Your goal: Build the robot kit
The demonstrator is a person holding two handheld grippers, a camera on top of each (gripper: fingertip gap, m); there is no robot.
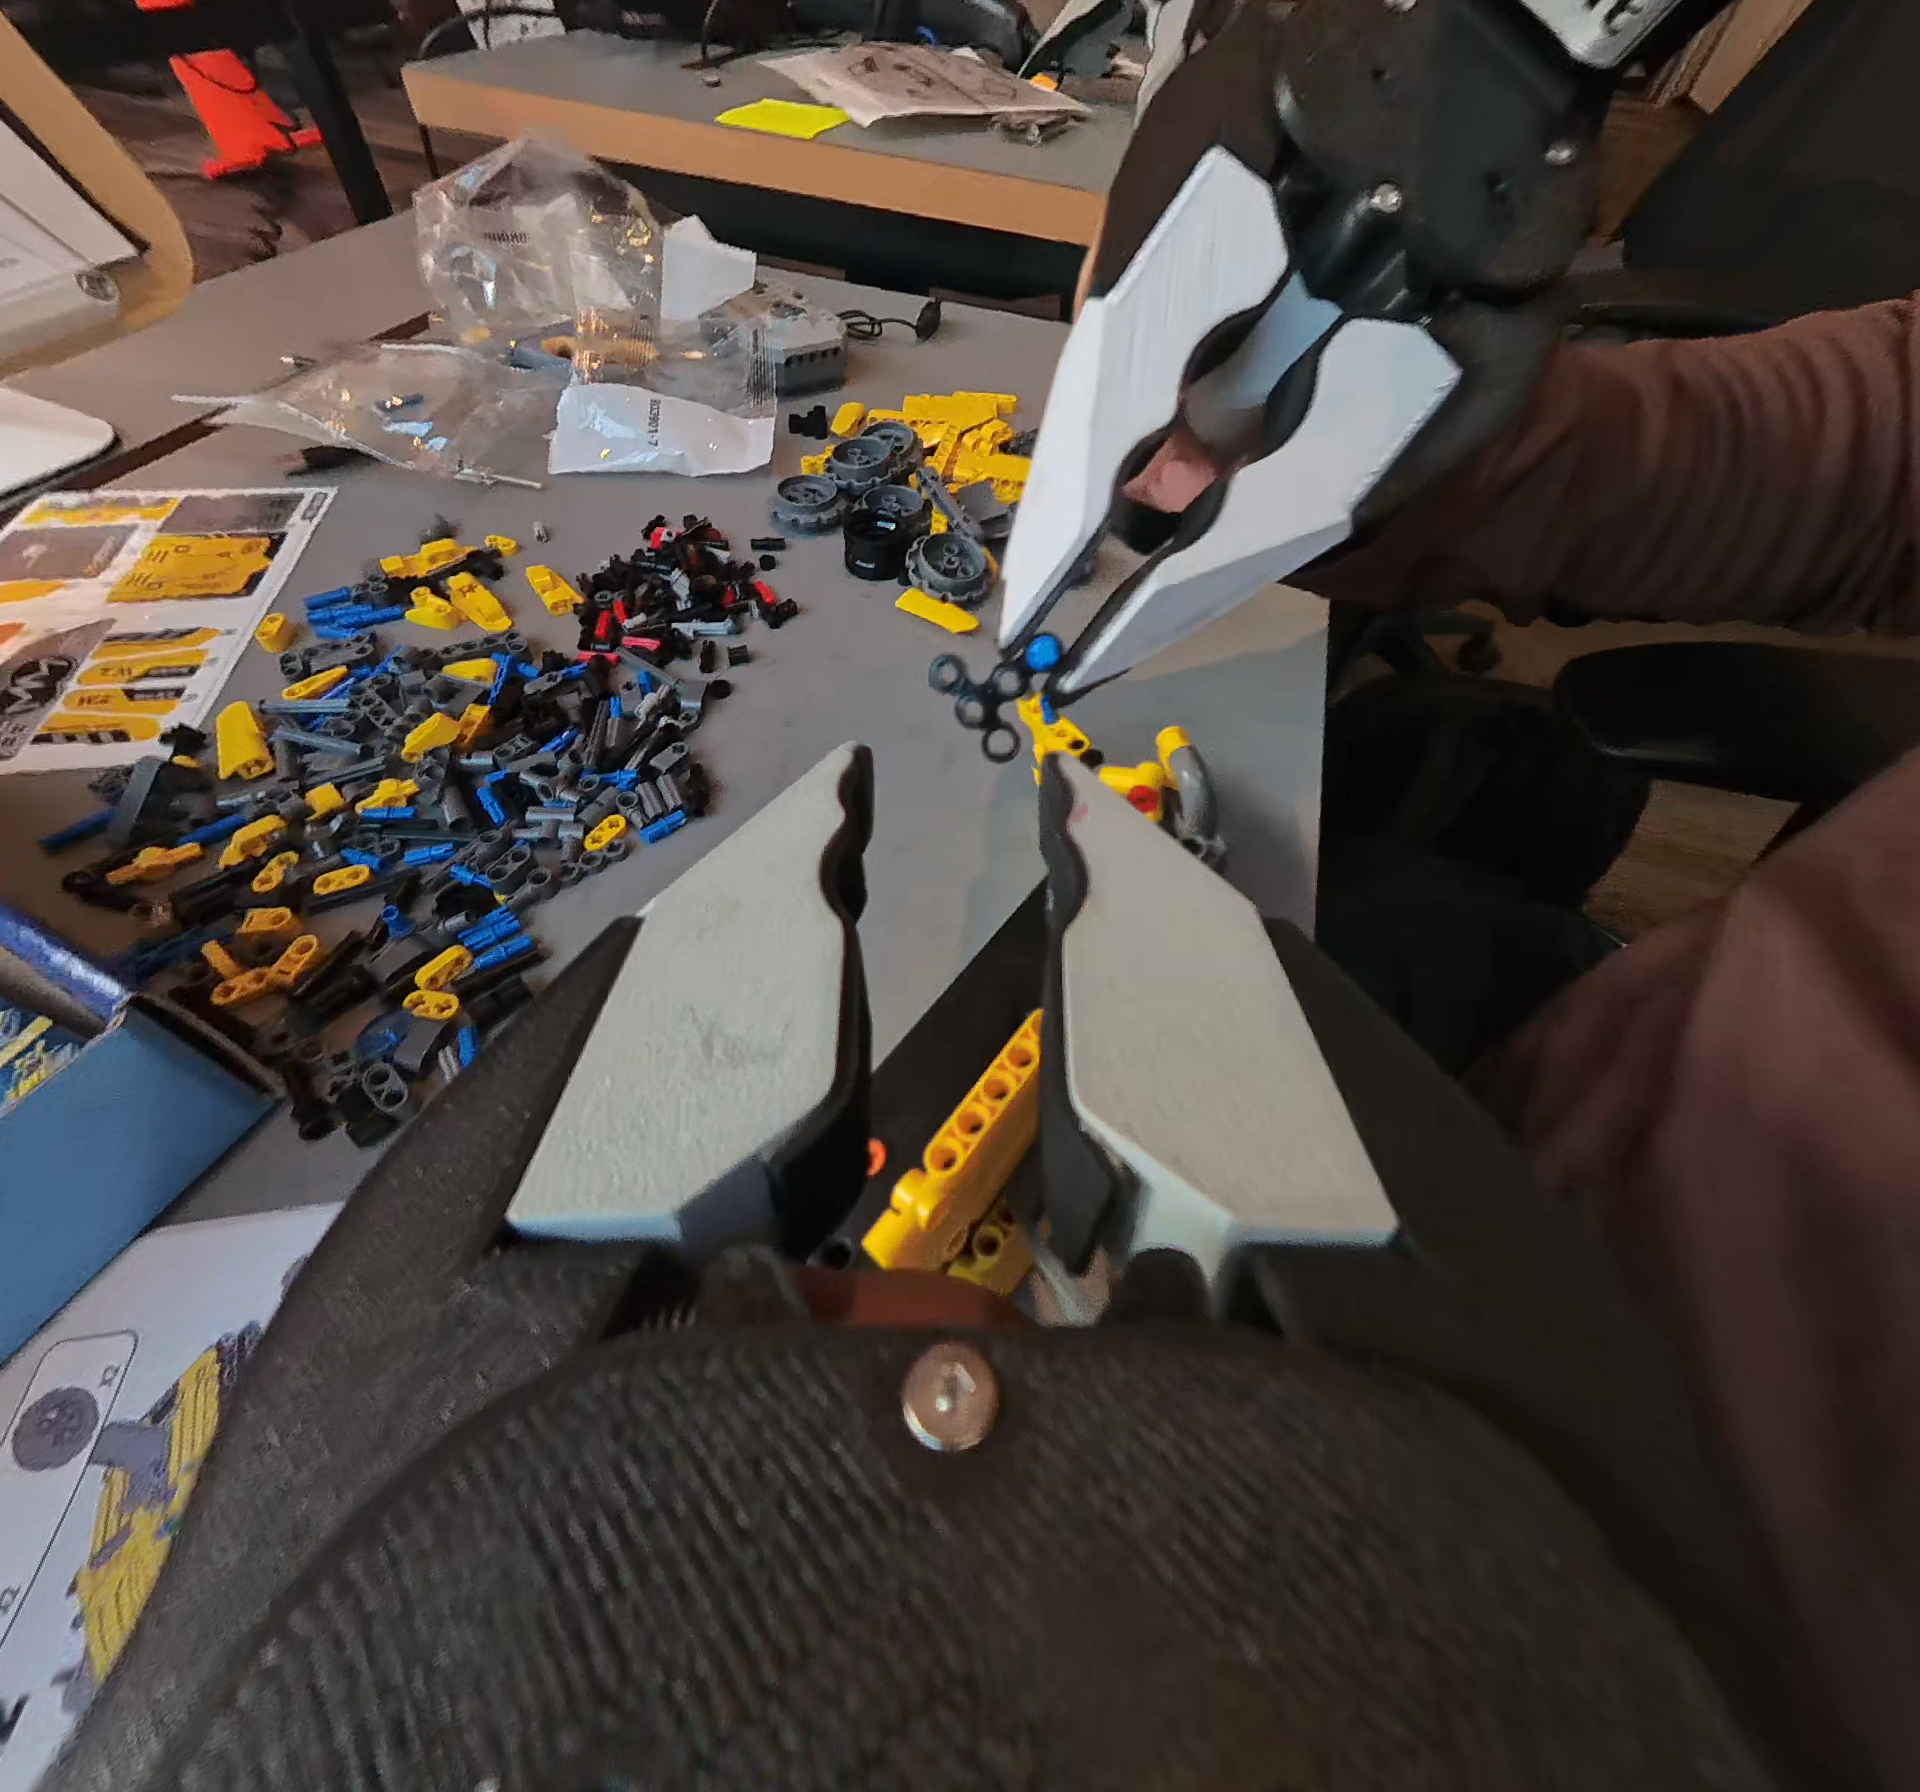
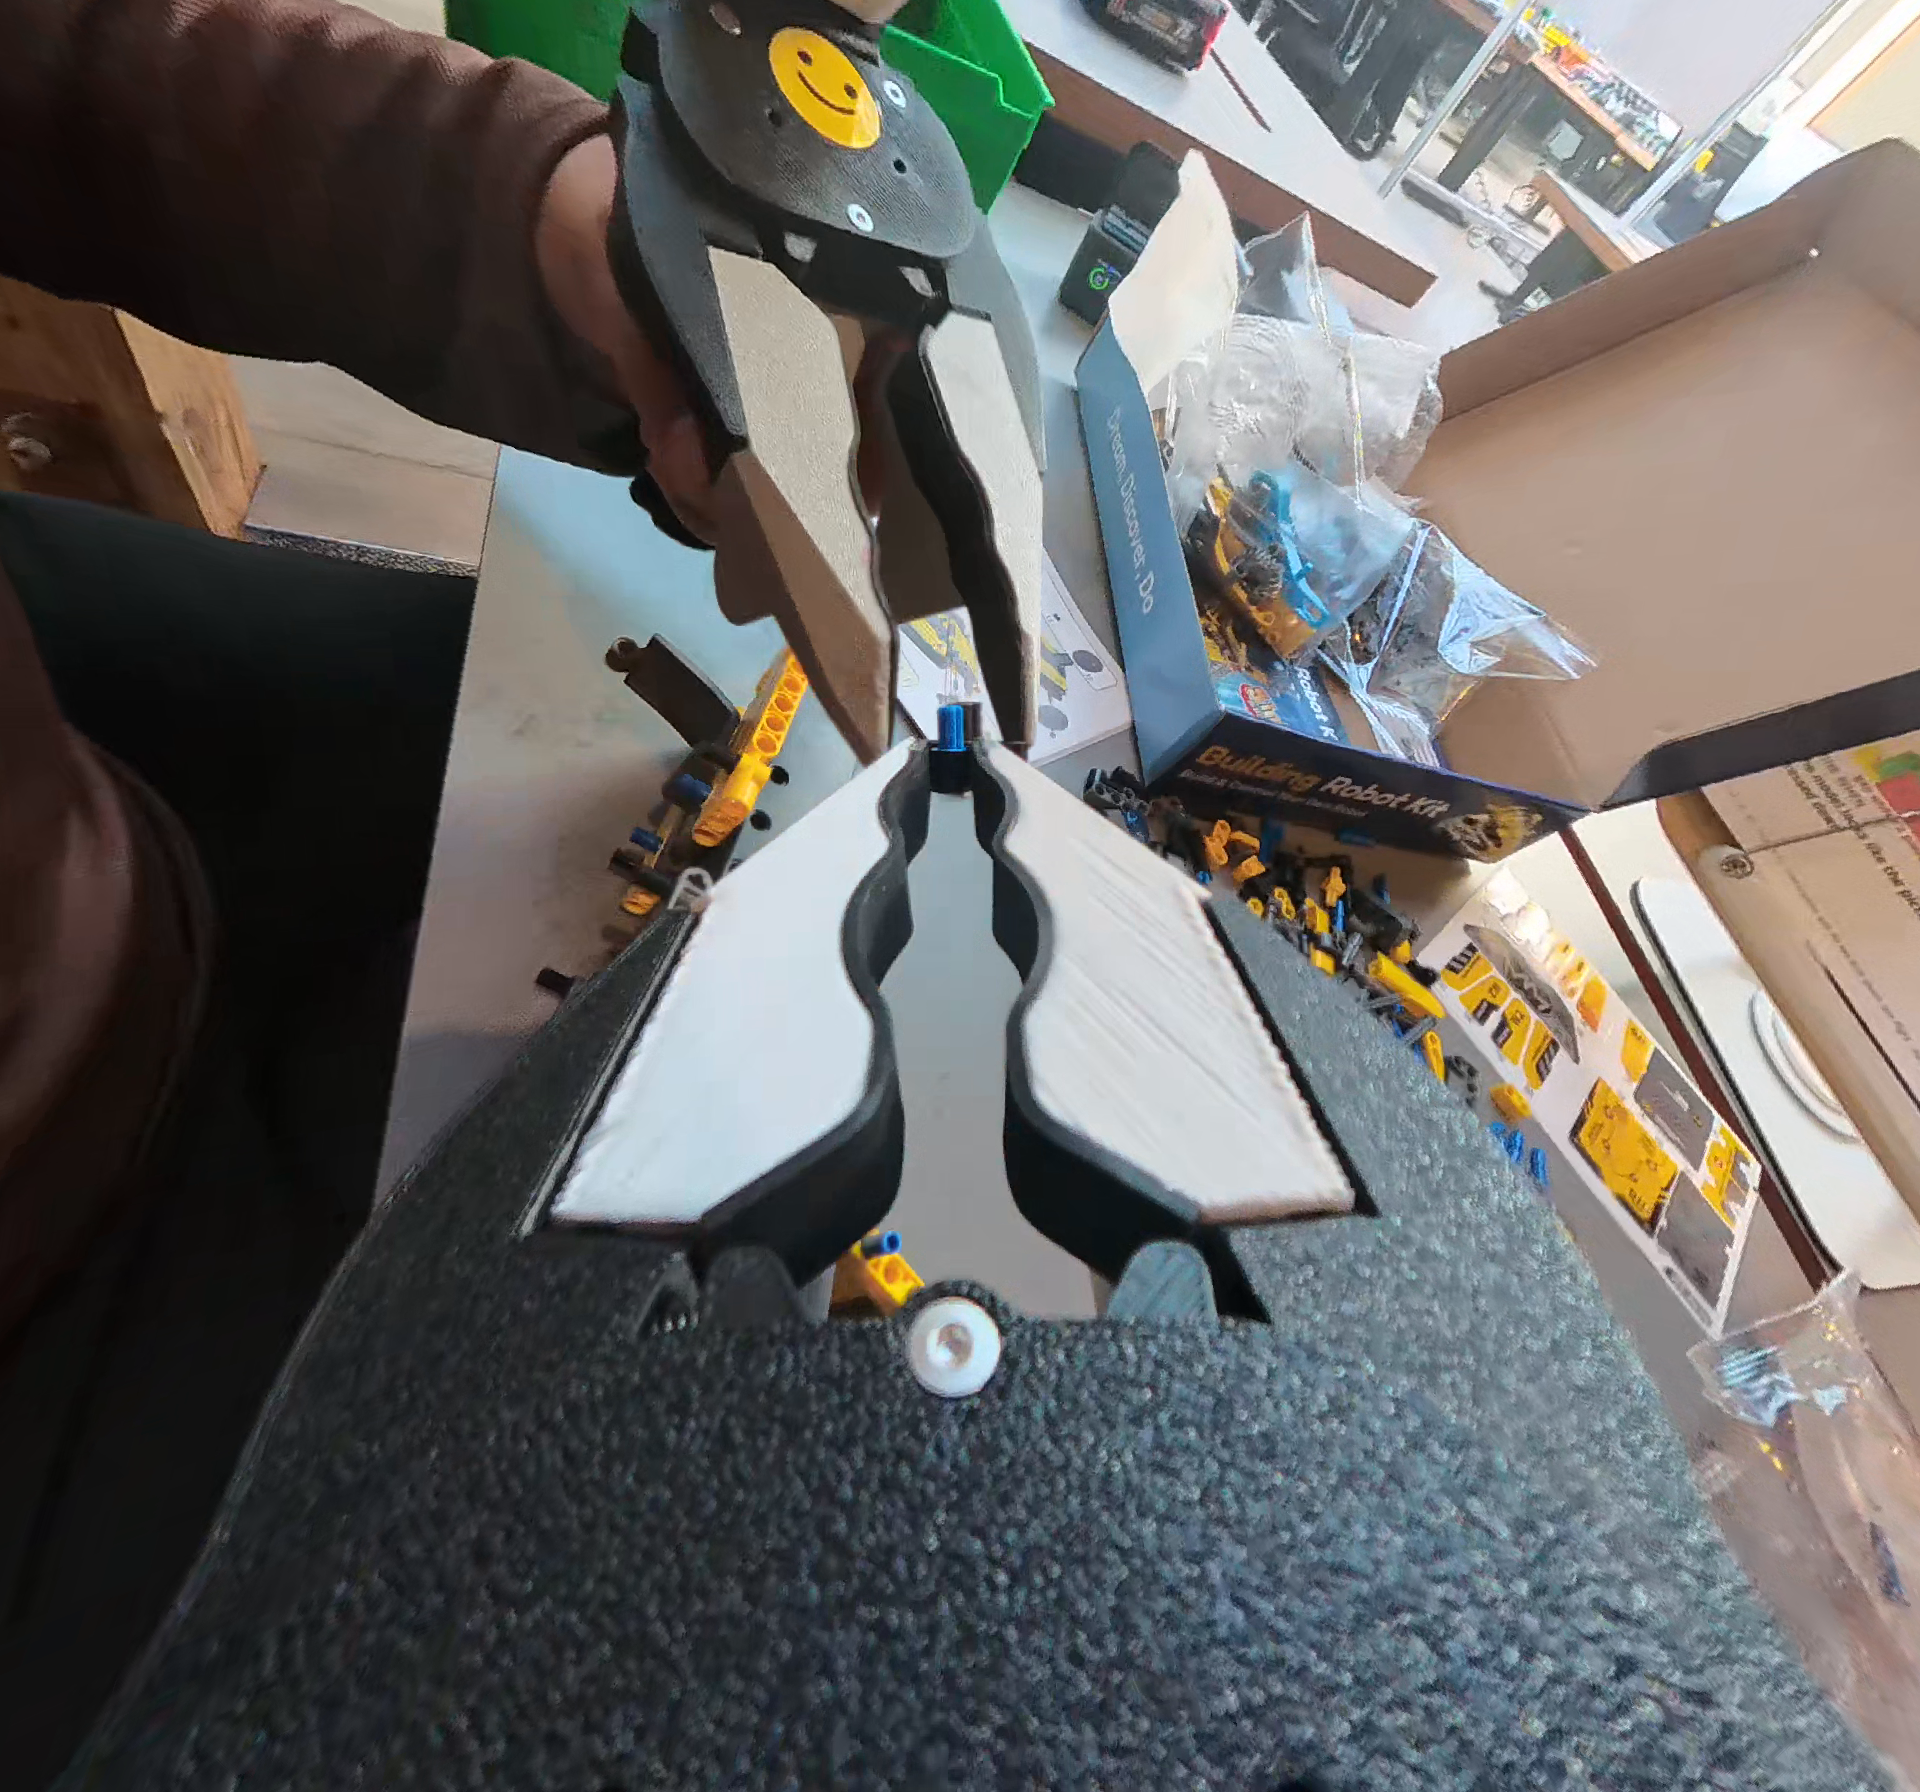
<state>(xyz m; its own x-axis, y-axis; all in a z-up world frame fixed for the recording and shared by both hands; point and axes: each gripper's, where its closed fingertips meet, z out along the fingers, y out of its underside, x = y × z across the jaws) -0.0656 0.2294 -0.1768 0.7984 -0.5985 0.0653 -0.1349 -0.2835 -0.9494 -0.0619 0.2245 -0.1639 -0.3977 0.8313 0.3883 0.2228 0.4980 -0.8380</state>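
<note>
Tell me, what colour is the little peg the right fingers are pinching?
Blue, stuck in a black piece. The peg shows best in the right wrist view.

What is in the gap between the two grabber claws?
In the right wrist view, the right gripper pinches a black piece with a blue pin that pokes toward the open left gripper. Nothing else sits between them.

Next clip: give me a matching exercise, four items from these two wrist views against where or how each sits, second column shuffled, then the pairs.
Things:
1. right gripper
2. left gripper
3. grey wheels
4. blue box

States:
A. fingers apart, nothing between them
B. clustered on the grey table beside yellow bricks
C. open, clear bags of parts inside
D. tips pinching a black piece with a blue pin

Pairs: 1-D, 2-A, 3-B, 4-C
</note>
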